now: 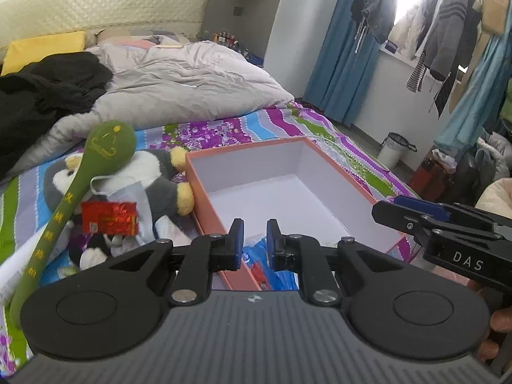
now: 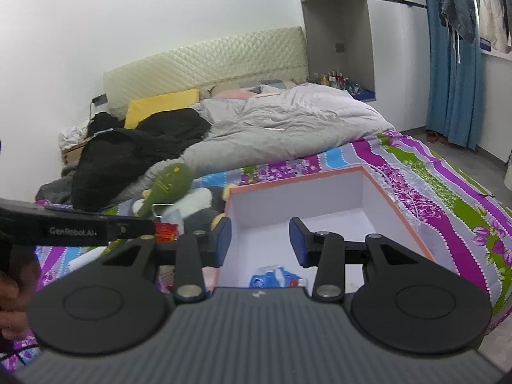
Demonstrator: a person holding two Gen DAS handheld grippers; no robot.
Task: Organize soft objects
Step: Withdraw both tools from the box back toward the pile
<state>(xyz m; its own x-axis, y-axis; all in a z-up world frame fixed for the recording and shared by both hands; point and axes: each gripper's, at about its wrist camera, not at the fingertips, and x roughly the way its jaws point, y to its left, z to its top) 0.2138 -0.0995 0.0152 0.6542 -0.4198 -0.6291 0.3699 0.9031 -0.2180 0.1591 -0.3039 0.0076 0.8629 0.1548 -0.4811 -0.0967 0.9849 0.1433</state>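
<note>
An orange box with a white inside lies open on the striped bedsheet, and a blue packet rests at its near end. To its left lies a grey and white plush penguin under a long green plush stick and a red packet. My left gripper hovers over the box's near left corner, its jaws nearly together with nothing between them. My right gripper hangs open and empty above the box and the blue packet. Each gripper shows in the other's view: right gripper, left gripper.
A grey duvet, black clothing and a yellow pillow cover the far half of the bed. Blue curtains and hanging clothes stand at the right, with a white bin on the floor.
</note>
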